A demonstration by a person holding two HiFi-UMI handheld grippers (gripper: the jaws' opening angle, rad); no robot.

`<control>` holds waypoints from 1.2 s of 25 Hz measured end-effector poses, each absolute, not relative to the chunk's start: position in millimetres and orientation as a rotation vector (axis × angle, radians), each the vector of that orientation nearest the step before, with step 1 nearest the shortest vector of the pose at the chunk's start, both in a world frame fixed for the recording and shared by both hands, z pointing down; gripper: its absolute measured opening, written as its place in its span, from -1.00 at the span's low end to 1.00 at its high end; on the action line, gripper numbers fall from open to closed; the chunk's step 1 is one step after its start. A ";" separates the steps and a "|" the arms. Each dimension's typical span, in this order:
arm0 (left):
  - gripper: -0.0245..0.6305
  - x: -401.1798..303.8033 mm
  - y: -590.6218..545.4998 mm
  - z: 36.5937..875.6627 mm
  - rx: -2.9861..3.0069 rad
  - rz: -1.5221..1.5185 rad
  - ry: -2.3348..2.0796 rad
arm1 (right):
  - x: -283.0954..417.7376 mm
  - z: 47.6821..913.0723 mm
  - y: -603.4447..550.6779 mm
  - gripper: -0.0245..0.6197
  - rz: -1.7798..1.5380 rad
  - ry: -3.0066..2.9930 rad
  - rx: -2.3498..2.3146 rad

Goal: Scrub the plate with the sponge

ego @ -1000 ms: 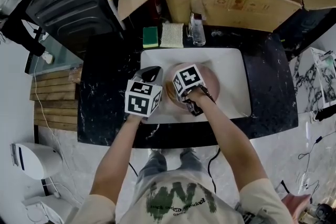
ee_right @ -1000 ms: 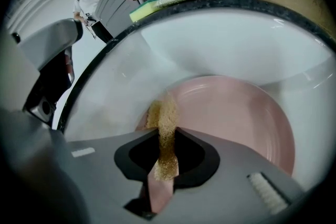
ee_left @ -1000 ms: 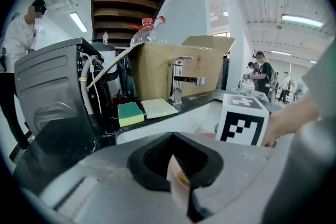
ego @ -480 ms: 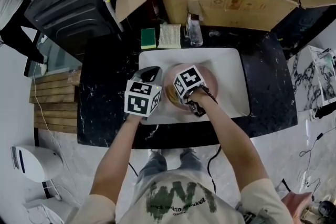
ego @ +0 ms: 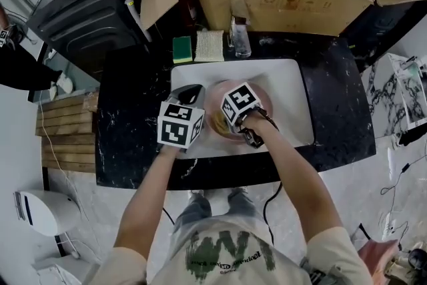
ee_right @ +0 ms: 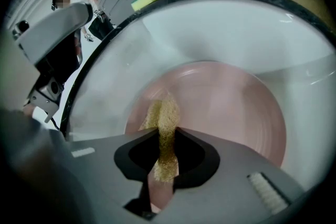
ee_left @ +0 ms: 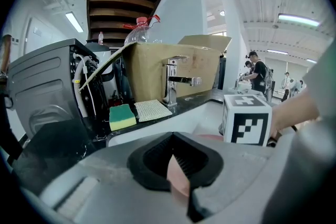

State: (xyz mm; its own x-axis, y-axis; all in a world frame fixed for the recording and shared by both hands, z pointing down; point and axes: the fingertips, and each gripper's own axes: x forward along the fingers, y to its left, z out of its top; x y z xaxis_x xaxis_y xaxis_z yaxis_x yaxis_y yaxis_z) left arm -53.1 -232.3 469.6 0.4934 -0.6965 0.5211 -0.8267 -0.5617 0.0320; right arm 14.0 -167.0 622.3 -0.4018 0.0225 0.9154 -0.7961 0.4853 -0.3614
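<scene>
Dark marble tabletop (ego: pixel 333 110) seen from above, with a white sink (ego: pixel 290 87) set into it. A pink plate (ee_right: pixel 231 113) lies in the sink. The left gripper (ee_left: pixel 176 165) has its jaws clamped on the plate's left rim, steadying it. The right gripper (ee_right: pixel 165 149) has its jaws shut on a tan sponge (ee_right: pixel 164 118), whose free end presses on the plate's left part.

Scrubbing looks under way. Most of the plate's face lies bare to the right of the sponge and probably has yet to be gone over (how clean it is cannot be told).

Behind the sink stand a tap (ee_left: pixel 173 84), a spare sponge (ego: pixel 182 49) and a pale cloth (ego: pixel 209 45), with a cardboard box (ego: pixel 293 7) beyond. All are well apart from the plate. Only the two grippers, close together, could crowd each other.
</scene>
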 end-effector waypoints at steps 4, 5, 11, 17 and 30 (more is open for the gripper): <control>-0.92 -46.0 -232.2 470.7 2.468 0.674 -1.278 | 21.9 621.9 -164.7 -0.73 1.054 -1.748 0.654; -0.92 -44.3 -231.8 471.0 2.469 0.675 -1.275 | 23.4 621.7 -163.9 -0.73 1.056 -1.748 0.652; -0.92 -36.6 -232.3 472.2 2.475 0.676 -1.264 | 33.5 621.4 -159.8 -0.73 1.061 -1.737 0.626; -0.92 -31.2 -232.2 473.3 2.477 0.675 -1.257 | 44.9 620.8 -155.2 -0.73 1.046 -1.719 0.597; -0.92 -23.2 -233.7 473.7 2.482 0.676 -1.244 | 75.8 621.0 -156.9 -0.73 0.993 -1.676 0.594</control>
